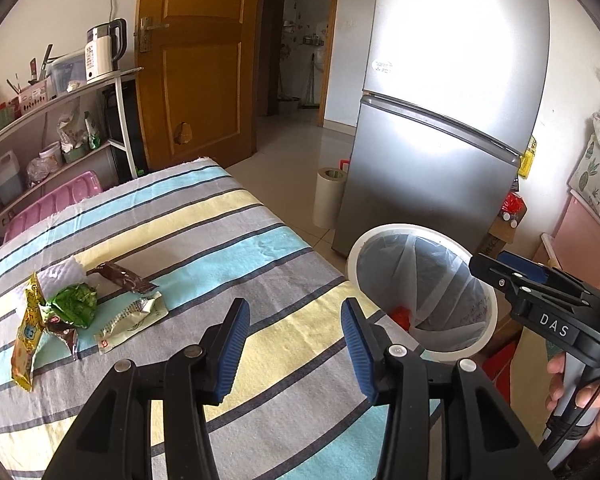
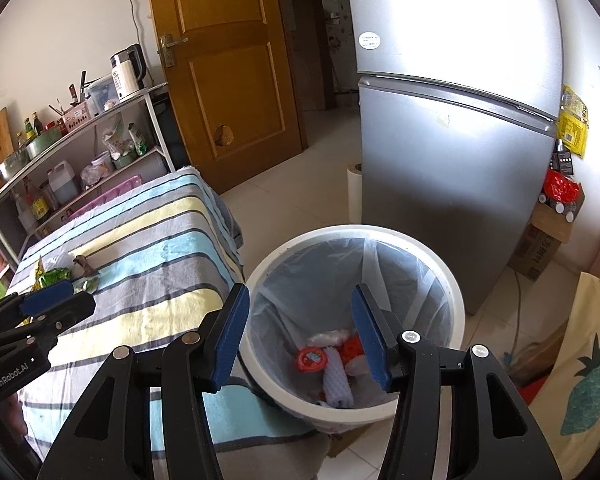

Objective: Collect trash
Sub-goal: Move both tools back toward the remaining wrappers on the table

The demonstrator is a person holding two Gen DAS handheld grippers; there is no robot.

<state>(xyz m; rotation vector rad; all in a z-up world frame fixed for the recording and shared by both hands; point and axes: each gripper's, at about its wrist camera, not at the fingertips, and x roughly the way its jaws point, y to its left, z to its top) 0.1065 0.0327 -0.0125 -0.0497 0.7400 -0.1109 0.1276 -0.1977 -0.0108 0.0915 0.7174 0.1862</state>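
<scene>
Both claws (image 1: pixel 296 346) (image 2: pixel 300 332) gape empty; fridge (image 1: pixel 440 128) stands behind bin (image 2: pixel 456 308).

both grippers tilted down: left gripper (image 1: pixel 294 346) empty, gaping; right gripper (image 2: pixel 300 332) likewise.

tabletop (image 1: pixel 228 216): striped woven cloth, matt, under the left fingers
wrappers (image 1: pixel 72 304): crinkled glossy foil and plastic, left of them
bin (image 2: pixel 456 280): smooth white plastic, thin clear liner, beyond the right fingers
fingers (image 2: pixel 230 332): ribbed blue pads
</scene>
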